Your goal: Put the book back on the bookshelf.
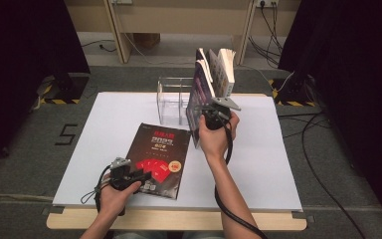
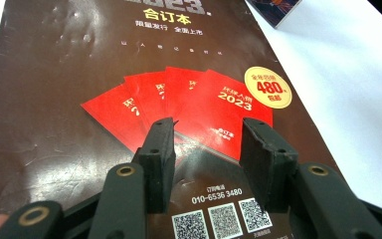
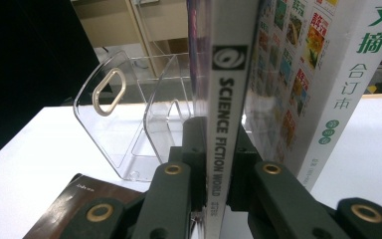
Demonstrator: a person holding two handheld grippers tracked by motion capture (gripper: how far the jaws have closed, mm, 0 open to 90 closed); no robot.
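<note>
At 1 o'clock on the white table (image 1: 258, 164), the right gripper (image 1: 210, 115) is pinching the spine of a thin magazine (image 3: 225, 99) lettered SCIENCE FICTION WORLD, holding it upright. Both pads are pressing on the spine in the right gripper view. A thicker white book (image 3: 323, 84) is standing just beside it on the right, and the clear plastic rack (image 1: 173, 102) is sitting just to the left, at about 12 o'clock on the table.

Left gripper (image 2: 206, 134) is hovering with jaws spread over the dark magazine (image 1: 160, 158) lying flat at 6 o'clock, gripping nothing; whether the tips are touching the cover I cannot tell.

Judging from this, the thin magazine is being stood up for slotting into the rack. To do it well: keep the grip firm and low on the spine so the pages are not flopping, keep it vertical, steer clear of the white book, line the bottom edge up with a rack slot before lowering. The left jaws could be steadying the flat magazine meanwhile.
</note>
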